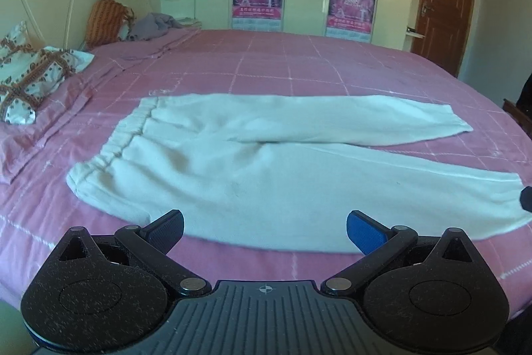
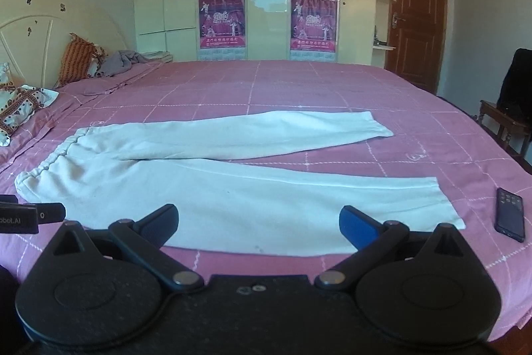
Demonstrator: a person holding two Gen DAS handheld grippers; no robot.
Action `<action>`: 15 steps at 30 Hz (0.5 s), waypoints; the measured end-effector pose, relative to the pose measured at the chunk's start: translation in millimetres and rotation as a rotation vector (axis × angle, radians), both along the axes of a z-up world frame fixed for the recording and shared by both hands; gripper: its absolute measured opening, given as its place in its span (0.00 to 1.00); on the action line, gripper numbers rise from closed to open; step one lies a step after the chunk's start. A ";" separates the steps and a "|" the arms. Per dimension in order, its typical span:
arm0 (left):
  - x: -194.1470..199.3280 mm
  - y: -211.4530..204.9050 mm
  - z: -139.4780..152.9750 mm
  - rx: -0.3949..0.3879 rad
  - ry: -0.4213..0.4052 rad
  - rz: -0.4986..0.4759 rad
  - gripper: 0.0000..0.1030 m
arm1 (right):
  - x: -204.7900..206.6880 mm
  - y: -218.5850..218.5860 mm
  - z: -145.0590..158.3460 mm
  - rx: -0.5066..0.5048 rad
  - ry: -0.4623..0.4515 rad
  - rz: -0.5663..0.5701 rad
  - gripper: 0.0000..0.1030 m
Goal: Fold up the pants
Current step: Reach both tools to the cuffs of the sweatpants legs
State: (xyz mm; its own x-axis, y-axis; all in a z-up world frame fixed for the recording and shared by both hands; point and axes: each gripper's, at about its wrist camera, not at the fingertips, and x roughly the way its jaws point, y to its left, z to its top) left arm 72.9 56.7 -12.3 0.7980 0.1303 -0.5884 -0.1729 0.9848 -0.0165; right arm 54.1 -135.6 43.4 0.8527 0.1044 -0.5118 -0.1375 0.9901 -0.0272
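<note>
Pink bed [image 2: 299, 82] carries the white pants [image 2: 212, 185], spread flat, unfolded. My left claw [image 1: 265, 230] and right claw [image 2: 258, 223] gape empty at the near leg; next I must pinch its edge.

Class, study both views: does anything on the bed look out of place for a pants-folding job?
Yes. A dark phone lies on the pink bedspread just past the near cuff of the white pants, where it could get in the way. The pants lie flat, legs spread apart, still unfolded.

Black grippers [image 1: 265, 230] [image 2: 258, 223], one blue pad [image 1: 364, 230] each.
</note>
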 end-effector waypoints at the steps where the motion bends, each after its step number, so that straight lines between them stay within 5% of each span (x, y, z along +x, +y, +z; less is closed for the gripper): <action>1: 13.4 10.0 1.9 0.020 -0.022 0.020 1.00 | 14.4 3.2 2.5 0.001 -0.002 0.024 1.00; 6: 108.3 87.2 5.1 -0.045 0.015 -0.051 1.00 | 103.6 28.3 9.9 0.025 0.026 0.205 0.99; 10: 195.5 166.6 -4.2 -0.005 0.024 -0.029 1.00 | 188.6 58.3 4.4 -0.008 0.046 0.311 0.69; 12: 236.6 208.6 -15.6 0.031 0.046 0.020 1.00 | 237.5 72.6 -3.1 -0.008 0.069 0.355 0.62; 13: 255.4 228.9 -22.7 0.037 0.058 0.044 0.93 | 258.3 77.5 -8.1 -0.004 0.084 0.371 0.56; 14: 271.0 245.1 -30.1 0.034 0.072 0.049 0.62 | 282.6 83.1 -15.7 -0.003 0.103 0.392 0.54; 15: 287.9 260.9 -39.7 0.014 0.102 0.049 0.49 | 303.1 88.8 -23.4 -0.019 0.111 0.410 0.53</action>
